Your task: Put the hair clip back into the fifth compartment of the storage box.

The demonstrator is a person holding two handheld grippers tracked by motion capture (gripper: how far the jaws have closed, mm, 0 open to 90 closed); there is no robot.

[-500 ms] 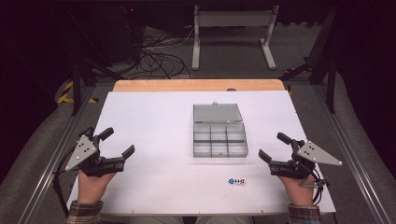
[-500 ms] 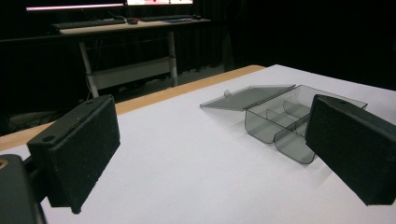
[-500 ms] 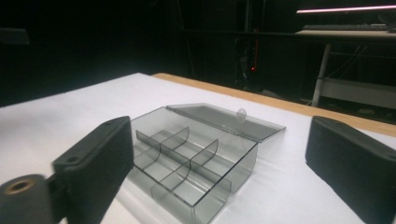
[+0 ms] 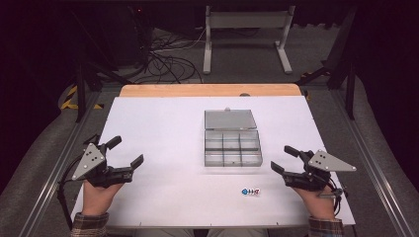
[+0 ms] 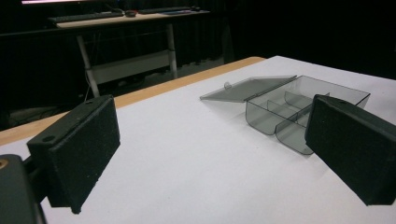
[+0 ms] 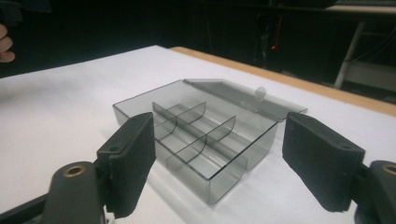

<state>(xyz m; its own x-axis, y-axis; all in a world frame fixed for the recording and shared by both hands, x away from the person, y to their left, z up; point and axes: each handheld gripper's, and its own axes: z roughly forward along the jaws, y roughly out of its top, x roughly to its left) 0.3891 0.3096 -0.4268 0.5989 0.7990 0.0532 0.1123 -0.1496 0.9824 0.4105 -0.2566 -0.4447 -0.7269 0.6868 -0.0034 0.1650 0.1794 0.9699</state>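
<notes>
A clear grey compartment box (image 4: 232,147) lies in the middle of the white table, its lid (image 4: 230,119) folded open flat behind it. Its compartments look empty. My left gripper (image 4: 126,151) rests near the front left, well apart from the box, jaws open with nothing between them. My right gripper (image 4: 281,159) sits just right of the box's front corner, also open and empty. In the left gripper view, the box (image 5: 299,100) lies ahead to the right of the left gripper (image 5: 210,154). In the right gripper view, the box (image 6: 196,126) stands close beyond the right gripper (image 6: 217,158).
A small blue and red sticker (image 4: 251,191) lies on the white table top (image 4: 163,118) near the front edge, between box and right hand. A wooden strip (image 4: 210,90) borders the far edge. Beyond it are cables and a desk frame (image 4: 247,29) on the floor.
</notes>
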